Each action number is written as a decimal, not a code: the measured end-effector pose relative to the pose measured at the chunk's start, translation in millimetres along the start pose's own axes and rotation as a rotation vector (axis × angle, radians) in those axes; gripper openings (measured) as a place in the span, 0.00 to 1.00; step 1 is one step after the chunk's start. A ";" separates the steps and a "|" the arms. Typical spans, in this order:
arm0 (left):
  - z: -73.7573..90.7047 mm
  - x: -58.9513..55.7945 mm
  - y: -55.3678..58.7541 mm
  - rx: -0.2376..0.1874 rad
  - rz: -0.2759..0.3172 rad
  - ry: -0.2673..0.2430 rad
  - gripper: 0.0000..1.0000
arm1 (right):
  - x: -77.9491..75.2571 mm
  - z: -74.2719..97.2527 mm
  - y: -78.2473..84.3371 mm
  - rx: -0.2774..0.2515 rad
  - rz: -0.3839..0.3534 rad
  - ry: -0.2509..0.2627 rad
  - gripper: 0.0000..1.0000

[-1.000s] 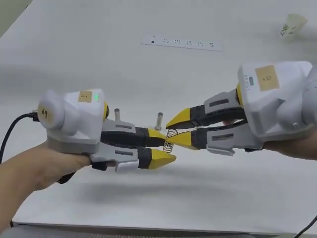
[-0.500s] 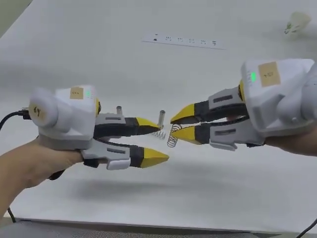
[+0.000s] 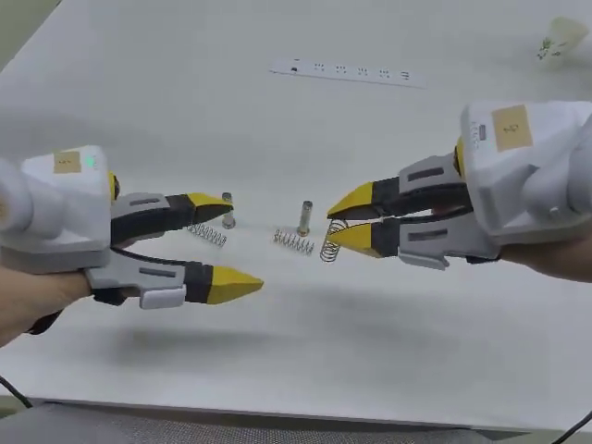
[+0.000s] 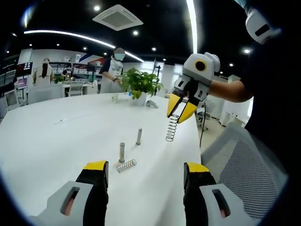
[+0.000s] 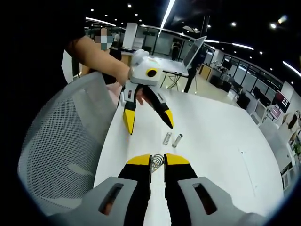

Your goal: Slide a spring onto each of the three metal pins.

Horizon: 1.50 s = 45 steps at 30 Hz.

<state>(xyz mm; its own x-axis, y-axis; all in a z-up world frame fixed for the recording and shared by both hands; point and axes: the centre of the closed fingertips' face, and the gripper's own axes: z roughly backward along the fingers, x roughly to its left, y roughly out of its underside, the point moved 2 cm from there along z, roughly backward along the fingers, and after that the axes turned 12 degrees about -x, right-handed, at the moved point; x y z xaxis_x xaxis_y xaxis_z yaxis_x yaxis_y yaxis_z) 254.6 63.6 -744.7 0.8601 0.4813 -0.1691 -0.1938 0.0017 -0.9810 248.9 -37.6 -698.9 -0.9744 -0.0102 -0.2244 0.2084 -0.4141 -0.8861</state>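
Now that my left gripper (image 3: 244,242) has backed off, jaws apart, the spring (image 3: 328,247) hangs from the right gripper (image 3: 335,226) alone, clamped at its top end, just beside a bare pin (image 3: 304,218). Handover done; threading's next.

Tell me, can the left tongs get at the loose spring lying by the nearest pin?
Probably yes. The left tongs are open, and the spring lies flat on the table just ahead of them, beside the pin, with nothing in between.
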 end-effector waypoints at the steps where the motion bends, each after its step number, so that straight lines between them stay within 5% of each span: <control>1: 2.5 2.5 -0.5 -0.006 -0.004 -0.012 0.62 | -1.2 0.6 1.4 0.002 -0.003 0.003 0.07; 17: 16.1 12.5 12.2 0.039 -0.019 -0.074 0.98 | -6.9 8.6 5.5 0.025 0.006 0.033 0.07; 28: 22.8 21.3 8.6 0.032 -0.022 -0.092 0.98 | -15.1 17.3 15.4 0.054 0.002 0.066 0.07; 45: 25.2 26.6 3.5 0.016 -0.029 -0.107 0.98 | -54.4 48.1 42.4 0.114 -0.025 0.197 0.07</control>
<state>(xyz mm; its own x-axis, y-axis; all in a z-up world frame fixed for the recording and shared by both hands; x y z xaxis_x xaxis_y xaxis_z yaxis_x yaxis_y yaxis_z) 264.9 98.5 -750.2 0.8106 0.5713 -0.1287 -0.1778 0.0306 -0.9836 306.7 -98.4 -704.7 -0.9415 0.1751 -0.2878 0.1624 -0.5126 -0.8431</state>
